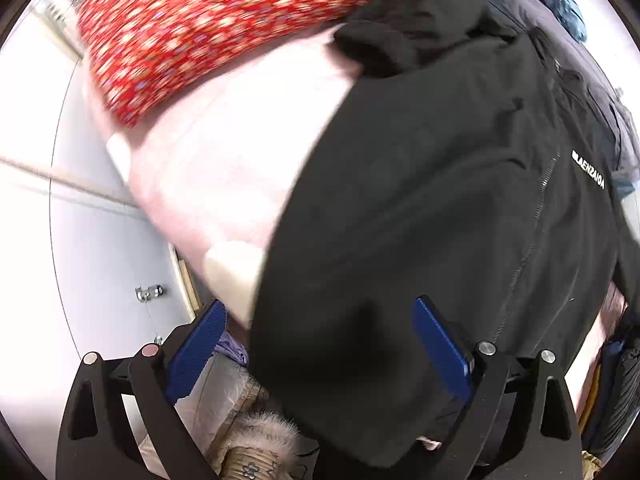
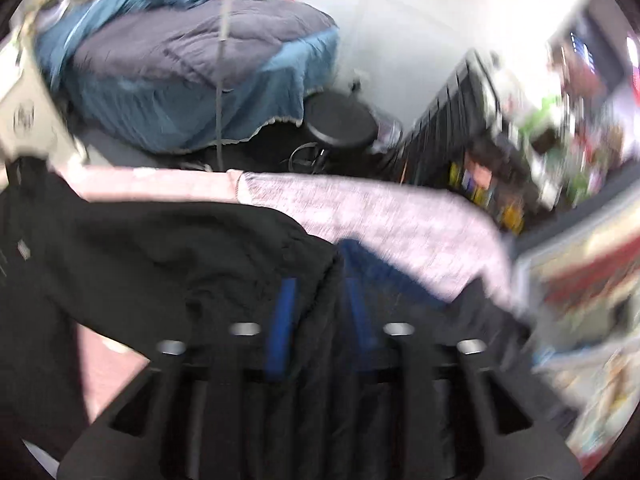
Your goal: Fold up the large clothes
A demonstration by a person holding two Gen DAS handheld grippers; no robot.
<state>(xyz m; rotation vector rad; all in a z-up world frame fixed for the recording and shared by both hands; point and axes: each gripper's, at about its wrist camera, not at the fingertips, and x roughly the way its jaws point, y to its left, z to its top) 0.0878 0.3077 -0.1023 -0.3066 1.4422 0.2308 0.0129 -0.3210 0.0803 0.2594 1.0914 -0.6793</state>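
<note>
A large black zip jacket (image 1: 420,208) with a white logo lies over a pink-covered surface (image 1: 224,152). My left gripper (image 1: 320,320) is open, its blue pads (image 1: 440,344) wide apart, with the jacket's lower edge hanging between them. In the right wrist view the same black jacket (image 2: 160,256) is bunched up, and my right gripper (image 2: 320,308) is shut on a fold of it; black fabric sits between the blue pads (image 2: 282,328). The right wrist view is blurred.
A red flowered cloth (image 1: 208,28) lies at the far end of the pink surface. A grey and blue quilt pile (image 2: 188,64) sits beyond, with a black round stool (image 2: 340,124) and cluttered shelves (image 2: 540,120). A fur-trimmed coat (image 1: 248,432) lies below the left gripper.
</note>
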